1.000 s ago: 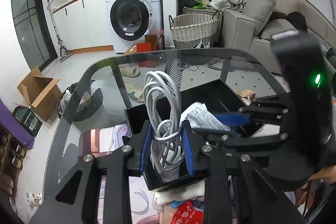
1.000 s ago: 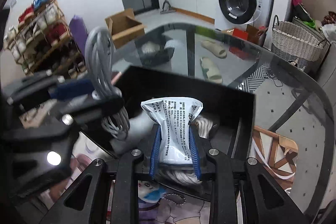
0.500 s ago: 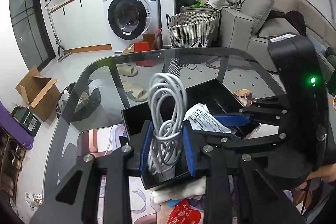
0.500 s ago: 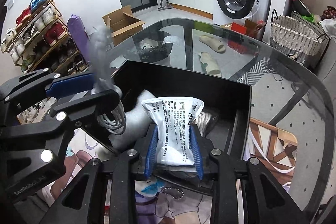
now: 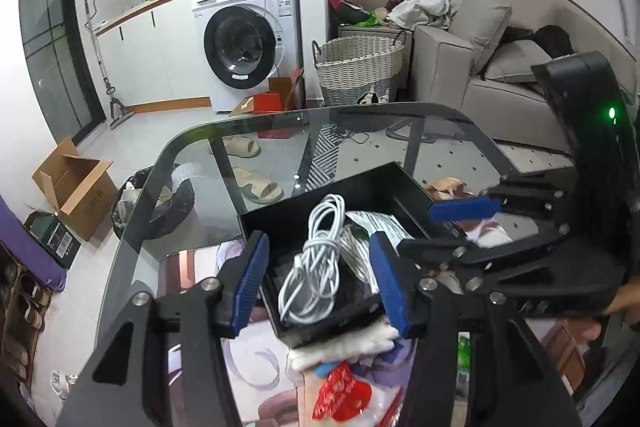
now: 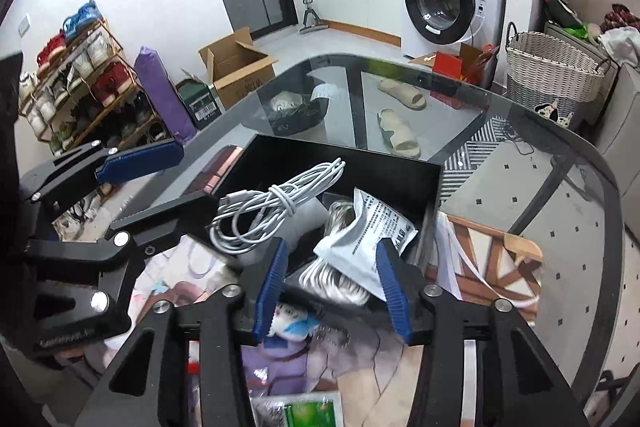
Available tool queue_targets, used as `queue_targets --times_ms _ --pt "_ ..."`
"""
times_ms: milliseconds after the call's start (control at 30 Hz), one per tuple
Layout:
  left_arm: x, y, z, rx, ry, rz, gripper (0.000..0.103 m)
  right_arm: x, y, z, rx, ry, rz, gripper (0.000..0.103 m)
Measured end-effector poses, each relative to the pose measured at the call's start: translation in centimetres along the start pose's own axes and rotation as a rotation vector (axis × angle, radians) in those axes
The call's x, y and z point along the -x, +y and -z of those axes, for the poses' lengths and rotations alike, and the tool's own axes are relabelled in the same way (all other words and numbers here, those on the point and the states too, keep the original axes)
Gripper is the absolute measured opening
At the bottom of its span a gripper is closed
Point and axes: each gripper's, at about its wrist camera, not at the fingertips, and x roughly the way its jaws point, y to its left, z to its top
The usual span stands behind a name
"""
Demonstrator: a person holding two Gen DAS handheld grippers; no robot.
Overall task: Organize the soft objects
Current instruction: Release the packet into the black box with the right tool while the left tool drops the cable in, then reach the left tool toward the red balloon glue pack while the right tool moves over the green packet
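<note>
A black open box (image 5: 288, 223) (image 6: 384, 171) stands on the glass table. A coiled white cable (image 5: 316, 263) (image 6: 272, 211) lies loose in it. A white printed packet (image 6: 368, 235) (image 5: 376, 223) leans in the box beside a silvery cable bundle (image 6: 336, 279). My left gripper (image 5: 320, 283) is open, its blue pads either side of the cable, not touching it. My right gripper (image 6: 332, 291) is open around the packet, which rests free. Each gripper shows in the other's view.
Soft items lie at the near table edge: a white cloth (image 5: 344, 343), a red packet (image 5: 340, 395), a green packet (image 6: 308, 411), a printed mat (image 5: 256, 359). The curved glass table edge (image 6: 612, 227) runs on the right. Slippers, a cardboard box and a wicker basket stand on the floor.
Both grippers have opened. The white cable has dropped from the left gripper into the box, and the packet has been let go by the right gripper and now lies in the box.
</note>
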Motion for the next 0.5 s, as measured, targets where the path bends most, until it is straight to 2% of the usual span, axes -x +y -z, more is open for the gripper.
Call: queue_targets --times_ms 167,333,400,500 --pt "1.6 -0.4 1.5 -0.017 0.055 0.052 0.055 2.5 0.3 1.7 0.015 0.002 -0.009 0.051" --pt "0.3 -0.8 4.4 0.003 0.181 0.092 0.065 2.5 1.6 5.5 0.065 0.102 -0.03 0.052" --pt "-1.1 -1.1 5.5 0.016 0.255 0.073 0.071 1.9 2.4 7.5 0.099 0.165 -0.041 0.052" --pt "-2.8 -1.7 6.4 0.029 0.313 0.059 0.071 1.5 2.9 9.7 0.13 0.213 -0.04 0.051"
